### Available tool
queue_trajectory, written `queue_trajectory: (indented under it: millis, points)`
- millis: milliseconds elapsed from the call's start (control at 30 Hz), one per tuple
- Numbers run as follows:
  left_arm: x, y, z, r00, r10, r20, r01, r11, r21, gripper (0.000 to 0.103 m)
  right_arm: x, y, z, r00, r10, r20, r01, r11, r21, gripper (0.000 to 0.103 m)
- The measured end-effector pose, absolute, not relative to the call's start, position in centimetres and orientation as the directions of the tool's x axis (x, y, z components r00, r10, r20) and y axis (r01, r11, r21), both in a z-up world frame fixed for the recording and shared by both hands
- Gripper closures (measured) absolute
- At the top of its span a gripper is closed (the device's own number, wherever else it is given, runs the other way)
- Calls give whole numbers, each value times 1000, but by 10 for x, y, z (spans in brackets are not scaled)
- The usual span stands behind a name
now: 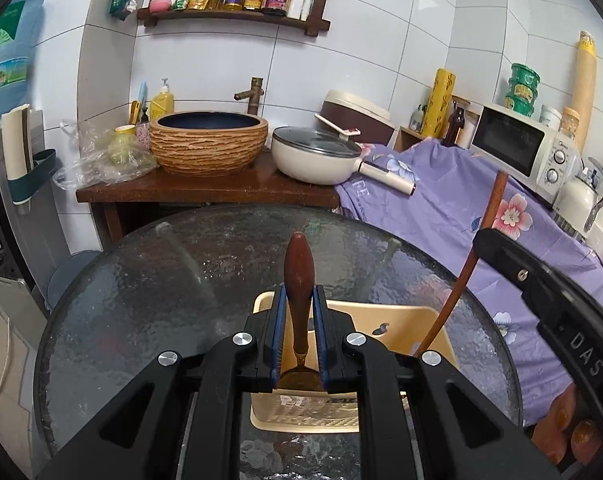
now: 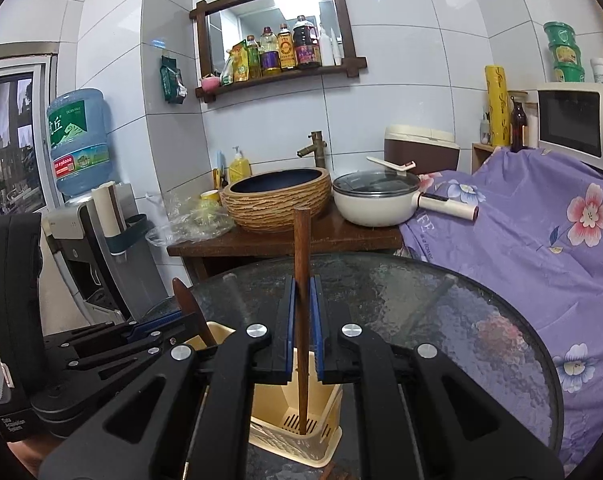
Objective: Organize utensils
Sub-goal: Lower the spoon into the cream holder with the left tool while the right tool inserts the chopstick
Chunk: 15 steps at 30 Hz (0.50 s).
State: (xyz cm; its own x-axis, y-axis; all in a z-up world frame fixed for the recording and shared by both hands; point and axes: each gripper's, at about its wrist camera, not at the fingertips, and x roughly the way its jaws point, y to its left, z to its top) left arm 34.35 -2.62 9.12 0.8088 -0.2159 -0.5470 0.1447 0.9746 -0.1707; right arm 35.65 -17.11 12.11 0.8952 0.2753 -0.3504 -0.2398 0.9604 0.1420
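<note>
My left fingers pinch the dark brown wooden handle of a brass-bladed utensil, handle up, its blade low between the pads over the cream plastic utensil caddy. My right fingers are pressed onto a long, thin brown wooden stick, likely a chopstick, held nearly upright, and its lower end sits down at the slotted floor of the same caddy. The caddy stands on the round, dark textured-glass table, close to my edge of it.

Both pieces are in or just over the caddy, so I judge the placing step is nearly done and releasing is what remains. The risks I see come from crowding: both tools work over one light plastic box, and my two grippers are close side by side. If I tilt either one while letting go, the tall stick could lever against the rim and tip the caddy, or the caddy could slide on the slick glass. Opening the left fingers too high could let the blade drop and bounce out.
</note>
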Motion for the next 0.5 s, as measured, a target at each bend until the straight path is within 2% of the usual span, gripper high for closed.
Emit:
queue_trajectory:
  millis: [333,500]
  points:
    - [356,-34,67,770,-192,-608,143,981,-129,90,358,-174,118,901,255,-351,-221,966,137,95]
    - [357,-37,66,769,-188,-611,147,982,-118,90,360,-176,116,899,246,-363,-211,968,133,95]
